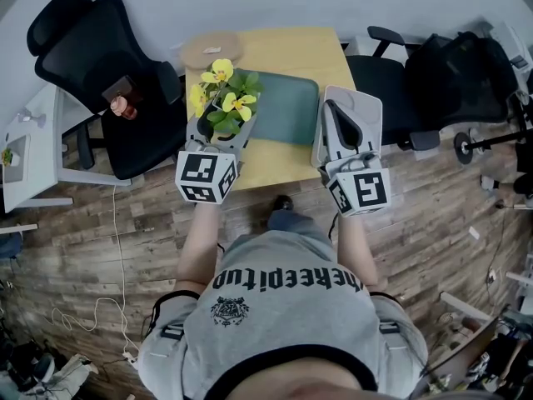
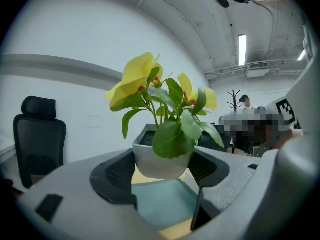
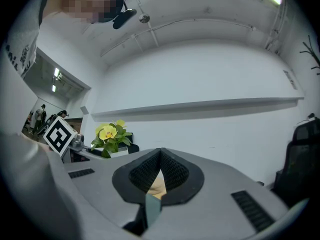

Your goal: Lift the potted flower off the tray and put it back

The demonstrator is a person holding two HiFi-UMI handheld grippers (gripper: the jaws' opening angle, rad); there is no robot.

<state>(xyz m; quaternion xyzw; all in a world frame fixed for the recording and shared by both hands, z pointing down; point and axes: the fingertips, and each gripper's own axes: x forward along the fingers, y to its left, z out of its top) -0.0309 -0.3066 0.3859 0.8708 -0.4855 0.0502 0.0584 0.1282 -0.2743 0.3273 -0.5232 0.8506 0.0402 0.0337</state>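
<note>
Plainly, the left gripper (image 1: 219,136) has its jaws clamped on the upright potted flower (image 2: 160,161), which seems lifted just clear of the green tray (image 2: 160,199) at its left edge. The return looks to be straight down. The right gripper (image 3: 160,156), jaws pressed together and empty, hangs beside the tray's right edge.

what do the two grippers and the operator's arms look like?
Left gripper and right gripper: light grey moulded shells, black ribbed jaw pads, each with a white cube bearing black square markers. Person wears a short-sleeved grey T-shirt with black print.
</note>
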